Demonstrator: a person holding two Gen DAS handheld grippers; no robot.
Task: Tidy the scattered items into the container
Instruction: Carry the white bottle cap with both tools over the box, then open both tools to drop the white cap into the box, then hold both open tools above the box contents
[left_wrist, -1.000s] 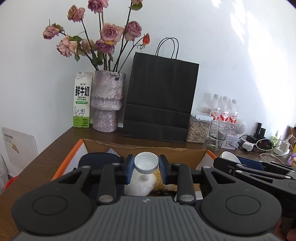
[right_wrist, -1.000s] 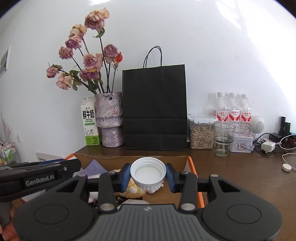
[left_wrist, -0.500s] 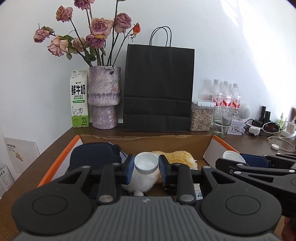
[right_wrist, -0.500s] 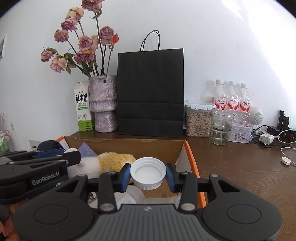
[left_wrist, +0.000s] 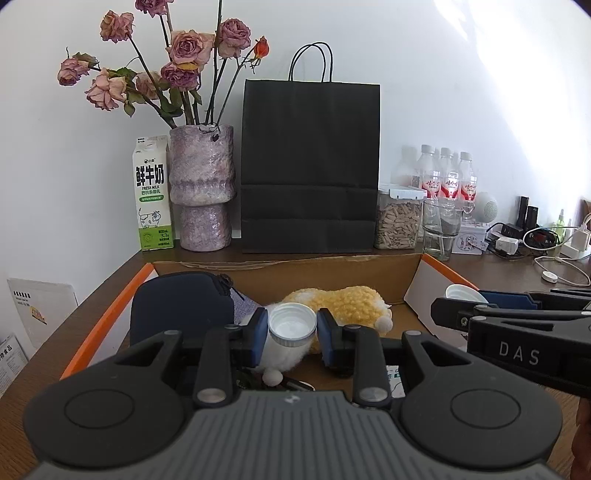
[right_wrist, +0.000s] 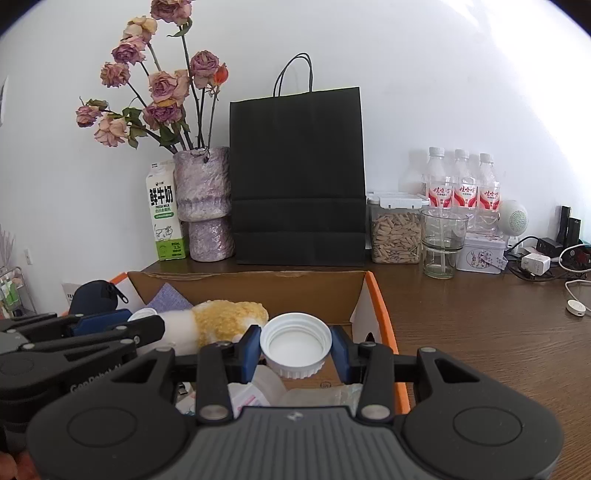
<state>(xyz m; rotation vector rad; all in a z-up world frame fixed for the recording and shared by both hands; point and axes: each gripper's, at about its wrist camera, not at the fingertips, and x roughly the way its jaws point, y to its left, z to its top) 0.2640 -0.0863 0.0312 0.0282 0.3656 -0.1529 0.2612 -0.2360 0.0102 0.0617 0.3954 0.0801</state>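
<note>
My left gripper (left_wrist: 291, 330) is shut on a small white bottle cap (left_wrist: 292, 328) and holds it above the open cardboard box (left_wrist: 288, 267) with orange flaps. My right gripper (right_wrist: 295, 349) is shut on a larger white cap (right_wrist: 295, 343) over the box's right side (right_wrist: 380, 314). Inside the box lie a yellow and white plush toy (left_wrist: 343, 304), a dark blue pouch (left_wrist: 181, 308) and white packets (right_wrist: 266, 391). The right gripper also shows in the left wrist view (left_wrist: 458, 299), with its cap (left_wrist: 460, 293) between the fingers.
Behind the box on the brown table stand a milk carton (left_wrist: 152, 195), a vase of dried roses (left_wrist: 201, 192), a black paper bag (left_wrist: 310, 166), a jar of seeds (left_wrist: 397, 219), a glass (left_wrist: 439, 229), water bottles (left_wrist: 448, 177) and chargers with cables (left_wrist: 546, 240).
Both grippers have moved forward over the box, each still gripping its cap. More of the box's inside and the plush toy now shows.
</note>
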